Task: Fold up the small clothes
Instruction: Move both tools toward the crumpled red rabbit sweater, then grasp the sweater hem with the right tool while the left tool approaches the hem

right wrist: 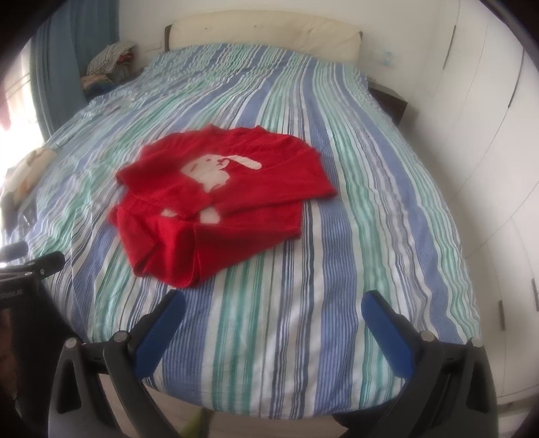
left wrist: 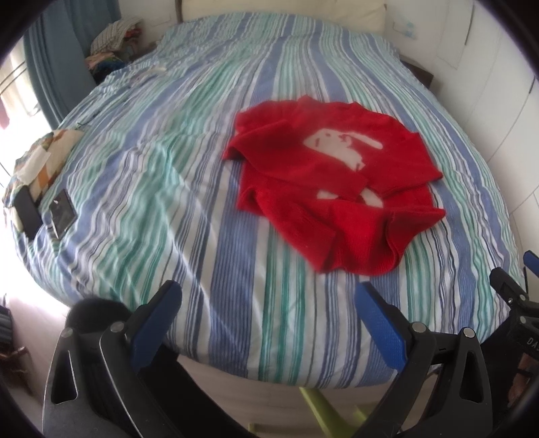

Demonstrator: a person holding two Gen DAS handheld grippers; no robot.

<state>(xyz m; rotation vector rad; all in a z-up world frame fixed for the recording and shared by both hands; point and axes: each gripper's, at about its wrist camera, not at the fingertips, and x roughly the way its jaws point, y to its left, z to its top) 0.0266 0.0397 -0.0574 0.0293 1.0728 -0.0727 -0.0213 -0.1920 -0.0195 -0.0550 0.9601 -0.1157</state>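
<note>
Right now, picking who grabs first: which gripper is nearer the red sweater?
Left, slightly. The left gripper hovers open at the bed's foot, the red sweater ahead to its right. The right gripper, also open, has it ahead-left, a bit farther.

You are looking at a red sweater [left wrist: 323, 188] of matt knitted cloth, its weave coarse and slightly fuzzy, with a paler, flatter rabbit motif [left wrist: 340, 145] worked into the front. Under it lies a striped duvet cover [left wrist: 168, 175] of thin woven cloth, matt and finely crinkled. Your left gripper [left wrist: 269, 320] has matt black plastic arms, shiny metal pivot pins, and blue finger pads [left wrist: 380, 330] with a fine dotted, rubbery texture. Your right gripper [right wrist: 273, 323] looks the same. The headboard [right wrist: 262, 30] is smooth, cream, faintly glossy, like leather. A phone [left wrist: 62, 212] shows a glossy glass face. The wardrobe doors [right wrist: 488, 141] are smooth white.
</note>
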